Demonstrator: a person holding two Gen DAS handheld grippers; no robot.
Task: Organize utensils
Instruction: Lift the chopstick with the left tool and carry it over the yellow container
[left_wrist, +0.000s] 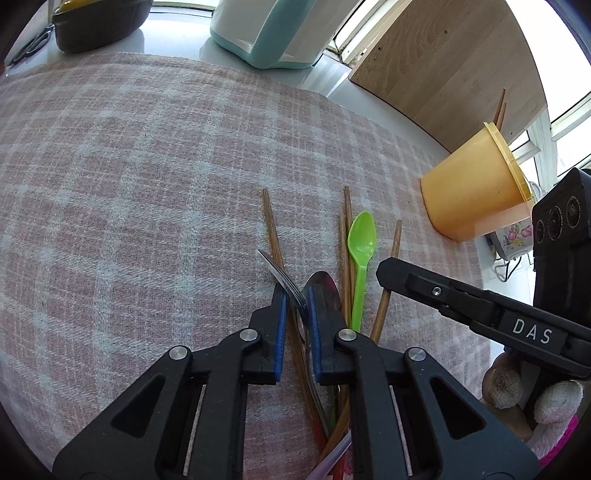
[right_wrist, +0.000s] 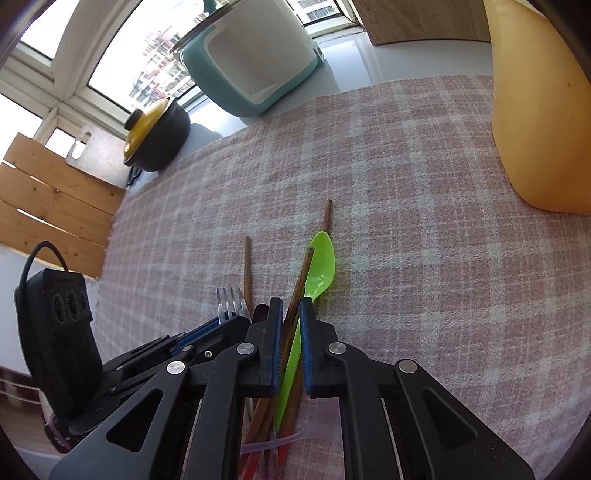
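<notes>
While the left wrist view is read, the left gripper (left_wrist: 296, 295) is seen clamped on a metal fork (left_wrist: 282, 278), tines tilted up and to the left of the pads. A metal spoon (left_wrist: 325, 291) lies just right of the jaws, a green plastic spoon (left_wrist: 361, 254) further right among wooden chopsticks (left_wrist: 271, 225) on the plaid cloth (left_wrist: 129, 184). An orange cup (left_wrist: 472, 188) stands far right.

In the right wrist view, the right gripper (right_wrist: 291, 308) is closed on one chopstick (right_wrist: 301, 280), raised over the green spoon. The fork shows to its left.
</notes>
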